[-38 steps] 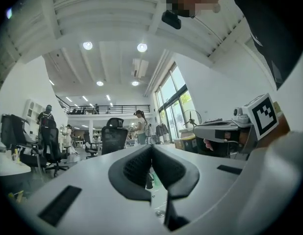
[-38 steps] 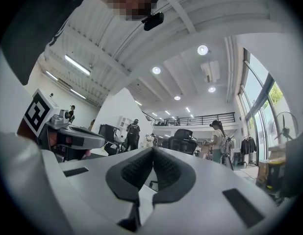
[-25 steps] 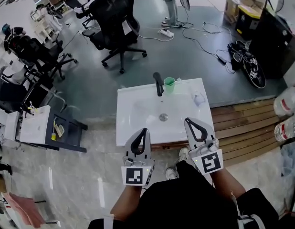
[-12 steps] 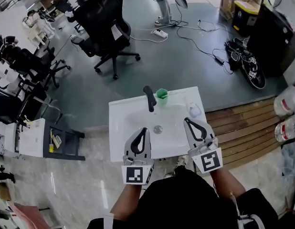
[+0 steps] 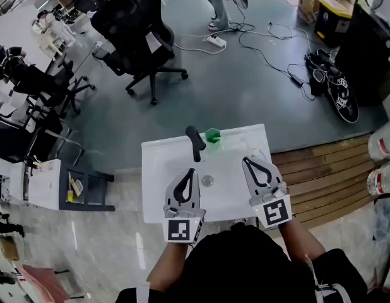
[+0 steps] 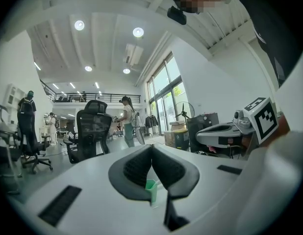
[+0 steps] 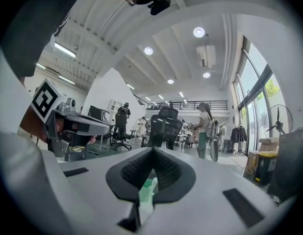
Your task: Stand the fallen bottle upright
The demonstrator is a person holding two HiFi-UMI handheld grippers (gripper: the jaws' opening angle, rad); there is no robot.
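A white sink basin (image 5: 158, 169) stands below me with a black faucet (image 5: 195, 142) and a green cup (image 5: 212, 135) at its far rim. A small clear bottle (image 5: 258, 151) lies on its side at the sink's right rim, partly hidden behind my right gripper's tip. My left gripper (image 5: 190, 171) hovers over the basin's near half, jaws shut and empty. My right gripper (image 5: 247, 161) hangs over the right rim, also shut and empty. Below the shut jaws, the green cup (image 6: 150, 190) shows in the left gripper view and the green cup (image 7: 145, 190) in the right gripper view.
A black office chair (image 5: 135, 24) stands on the grey floor beyond the sink. Wooden steps (image 5: 321, 175) run along the right, with large water bottles (image 5: 384, 144) beside them. A low cart (image 5: 69, 185) sits to the left. Cables (image 5: 264, 49) trail across the floor.
The sink has come nearer in the head view. Both grippers have moved forward from its near edge to over the basin, jaws staying shut.
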